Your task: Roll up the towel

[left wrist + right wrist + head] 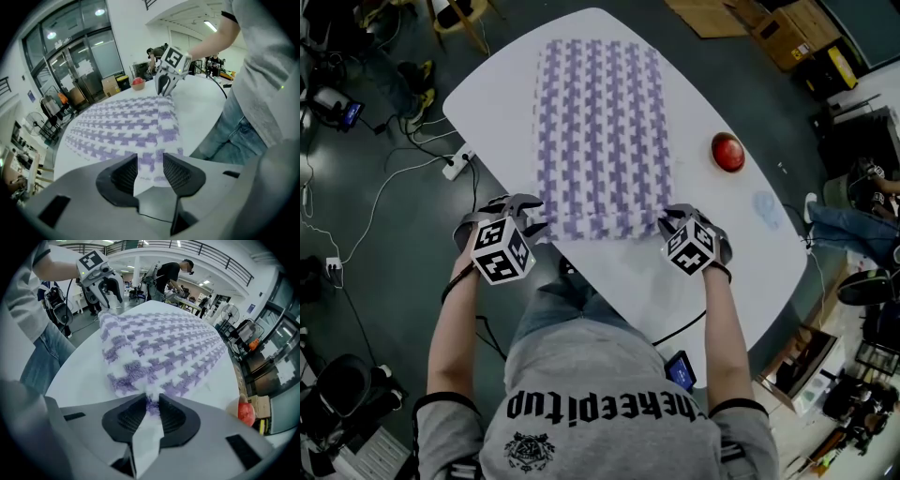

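I have the purple-and-white checked towel [600, 131] spread flat on the white bench [628, 277], lengthwise away from me, with its near edge turned over into a thick fold. My left tool [520, 211] sits at the towel's near left corner. In the left gripper view its jaws [150, 161] stand fairly wide, with the towel's corner between them but neither pad pressing on it. My right tool [675, 220] is at the near right corner. In the right gripper view its jaws [150, 401] are narrow and pinch a bunched bit of the towel's edge. A red round object [727, 152] lies on the bench just right of the towel, apart from it.
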